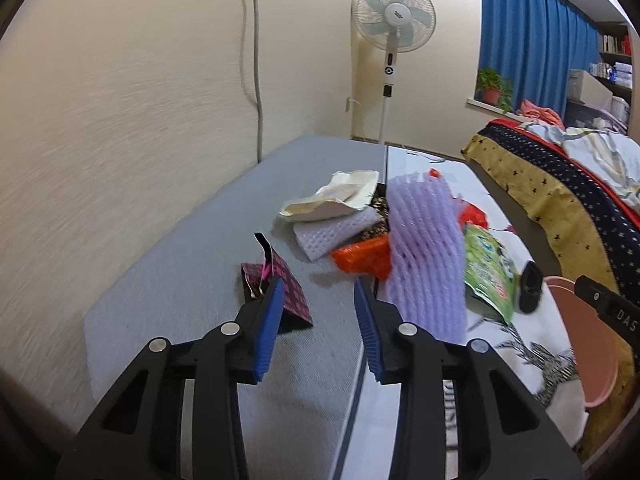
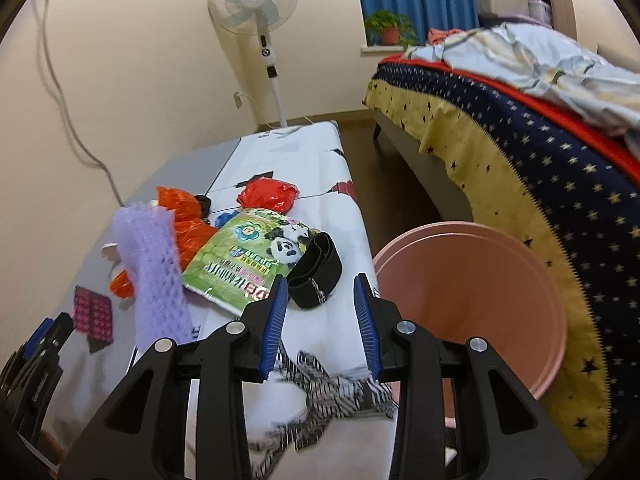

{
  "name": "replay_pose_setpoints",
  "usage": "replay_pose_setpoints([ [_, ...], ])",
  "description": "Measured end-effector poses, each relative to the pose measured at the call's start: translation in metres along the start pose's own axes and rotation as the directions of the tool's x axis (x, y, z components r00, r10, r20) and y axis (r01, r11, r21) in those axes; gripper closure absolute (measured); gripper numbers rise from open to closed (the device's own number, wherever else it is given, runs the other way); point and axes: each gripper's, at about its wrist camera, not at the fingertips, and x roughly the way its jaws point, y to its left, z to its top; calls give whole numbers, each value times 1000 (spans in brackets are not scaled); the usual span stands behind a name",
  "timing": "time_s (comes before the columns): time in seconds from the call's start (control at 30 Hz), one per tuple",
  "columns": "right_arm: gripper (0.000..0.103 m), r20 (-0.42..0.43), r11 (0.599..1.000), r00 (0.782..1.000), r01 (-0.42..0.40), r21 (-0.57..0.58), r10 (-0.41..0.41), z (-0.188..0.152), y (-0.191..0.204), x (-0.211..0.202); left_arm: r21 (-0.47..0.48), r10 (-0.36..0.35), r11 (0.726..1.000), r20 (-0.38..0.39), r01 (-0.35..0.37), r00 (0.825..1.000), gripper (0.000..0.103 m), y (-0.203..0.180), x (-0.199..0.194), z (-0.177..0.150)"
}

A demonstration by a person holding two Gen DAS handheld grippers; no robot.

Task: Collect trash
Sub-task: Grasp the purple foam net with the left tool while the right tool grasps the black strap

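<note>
Trash lies on a low table point(image 1: 192, 280): a pink-and-black wrapper point(image 1: 286, 292), a purple foam net point(image 1: 424, 252), orange plastic point(image 1: 364, 258), a crumpled white paper point(image 1: 336, 196), a green panda packet point(image 2: 248, 264), a red foil bag point(image 2: 266, 194) and a black band point(image 2: 316, 268). My left gripper point(image 1: 320, 292) is open and empty, its left fingertip just in front of the pink wrapper. My right gripper point(image 2: 320, 288) is open and empty, just short of the black band and the green packet. A pink bin point(image 2: 472, 296) stands to the right of the table.
A bed with a star-patterned cover point(image 2: 540, 168) runs along the right, close behind the bin. A standing fan point(image 2: 256, 0) is at the far wall. A cable point(image 1: 256, 60) hangs down the wall on the left. Dark floor lies between table and bed.
</note>
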Motion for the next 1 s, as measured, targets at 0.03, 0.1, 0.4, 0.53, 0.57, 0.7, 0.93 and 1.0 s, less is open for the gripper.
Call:
replay_pose_setpoints([
  [0.03,67,-9,1000,1000,-4,7,4,2,0,7,1,11,1000,-2,-11,1000,67,0,4,1],
  [0.1,67,-24,1000,1000,-10,13,10,4,3,19,0,41,999,-5,-41,999,68,1,12,3],
  [0.4,63,-102,999,995,-14,44,19,8,6,62,-42,108,993,-60,-111,992,68,21,40,7],
  [0.53,63,-118,999,993,0,47,5,10,8,75,-52,98,993,-85,-103,992,75,24,46,4],
  [0.57,63,-124,999,992,4,48,2,10,7,77,-49,94,994,-84,-99,992,76,23,47,4],
  [0.7,63,-132,999,991,7,44,-1,9,8,79,-47,89,995,-87,-93,992,77,22,49,4],
  [0.93,63,-129,999,992,2,43,4,7,8,78,-56,106,992,-87,-111,991,79,23,49,5],
  [1.0,65,-128,999,992,0,39,5,7,8,78,-52,103,993,-55,-106,993,80,22,43,8],
])
